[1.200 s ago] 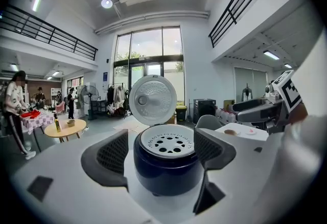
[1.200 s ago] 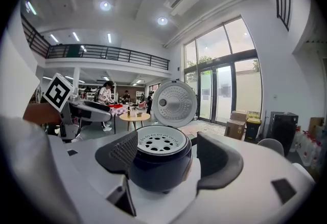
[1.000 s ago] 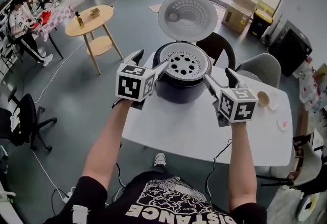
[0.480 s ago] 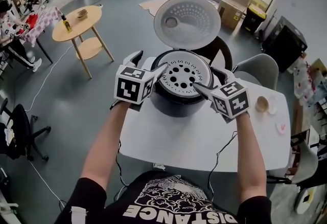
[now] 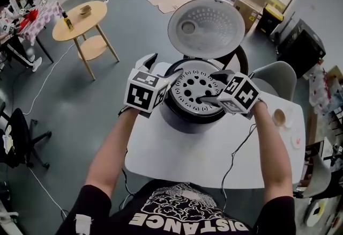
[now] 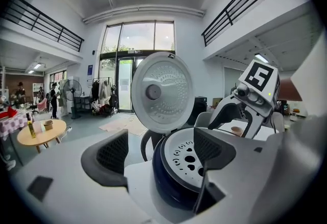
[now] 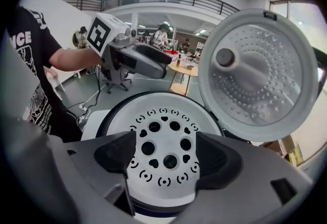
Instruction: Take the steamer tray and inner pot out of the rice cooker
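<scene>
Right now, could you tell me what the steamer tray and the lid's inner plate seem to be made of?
Steamer tray: probably matte white plastic, given its glare-free surface and moulded holes. Lid's inner plate: likely dull silvery metal, with stamped dimples.

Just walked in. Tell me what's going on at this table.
A person holds a gripper in each hand over a rice cooker on the white table. Its lid stands open and the perforated steamer tray sits inside, not yet lifted. The left gripper is open at the tray's left edge; the right gripper, pointing down over the right side, has just been opening its jaws wide. Neither grips anything.
</scene>
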`<state>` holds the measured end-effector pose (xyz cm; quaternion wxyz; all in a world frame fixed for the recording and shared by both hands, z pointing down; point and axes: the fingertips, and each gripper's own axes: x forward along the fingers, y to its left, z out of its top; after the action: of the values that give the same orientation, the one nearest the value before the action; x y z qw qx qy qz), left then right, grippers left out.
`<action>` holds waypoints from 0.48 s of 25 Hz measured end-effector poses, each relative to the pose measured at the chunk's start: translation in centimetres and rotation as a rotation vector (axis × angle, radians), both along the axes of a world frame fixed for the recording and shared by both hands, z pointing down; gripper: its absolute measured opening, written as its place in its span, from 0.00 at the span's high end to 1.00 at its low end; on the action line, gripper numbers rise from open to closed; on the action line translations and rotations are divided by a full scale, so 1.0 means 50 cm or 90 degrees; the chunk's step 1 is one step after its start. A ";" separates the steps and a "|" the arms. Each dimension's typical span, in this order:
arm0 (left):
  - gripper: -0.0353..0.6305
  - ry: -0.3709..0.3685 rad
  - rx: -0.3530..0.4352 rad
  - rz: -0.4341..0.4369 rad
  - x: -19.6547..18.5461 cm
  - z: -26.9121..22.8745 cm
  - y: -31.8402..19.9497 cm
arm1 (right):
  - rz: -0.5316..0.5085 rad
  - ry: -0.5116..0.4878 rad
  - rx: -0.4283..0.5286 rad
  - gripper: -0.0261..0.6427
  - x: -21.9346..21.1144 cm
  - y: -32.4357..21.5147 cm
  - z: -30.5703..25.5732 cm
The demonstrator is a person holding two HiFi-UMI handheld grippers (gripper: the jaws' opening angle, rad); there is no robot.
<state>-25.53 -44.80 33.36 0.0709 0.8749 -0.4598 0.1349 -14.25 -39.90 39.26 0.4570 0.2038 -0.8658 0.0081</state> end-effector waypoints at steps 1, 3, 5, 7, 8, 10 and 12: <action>0.36 0.000 0.000 0.003 0.001 0.000 -0.008 | -0.013 0.014 -0.017 0.39 -0.005 -0.007 0.009; 0.36 -0.004 0.000 0.010 0.008 0.001 -0.022 | -0.038 0.048 -0.051 0.39 -0.007 -0.017 0.033; 0.36 -0.010 0.002 0.016 0.014 0.003 -0.031 | -0.062 0.092 -0.082 0.39 -0.003 -0.022 0.062; 0.36 -0.015 0.004 0.023 0.014 0.008 -0.035 | -0.079 0.129 -0.110 0.39 -0.002 -0.024 0.088; 0.36 -0.018 0.004 0.026 0.012 0.012 -0.037 | -0.082 0.142 -0.119 0.39 -0.004 -0.029 0.100; 0.36 -0.019 0.002 0.031 0.002 0.023 -0.040 | -0.086 0.160 -0.129 0.39 -0.013 -0.041 0.122; 0.36 -0.018 0.000 0.031 -0.007 0.034 -0.043 | -0.089 0.172 -0.140 0.40 -0.022 -0.047 0.139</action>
<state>-25.88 -46.93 35.06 0.0611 0.8839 -0.4391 0.1491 -15.34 -42.23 46.21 0.5883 0.0912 -0.8023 0.0435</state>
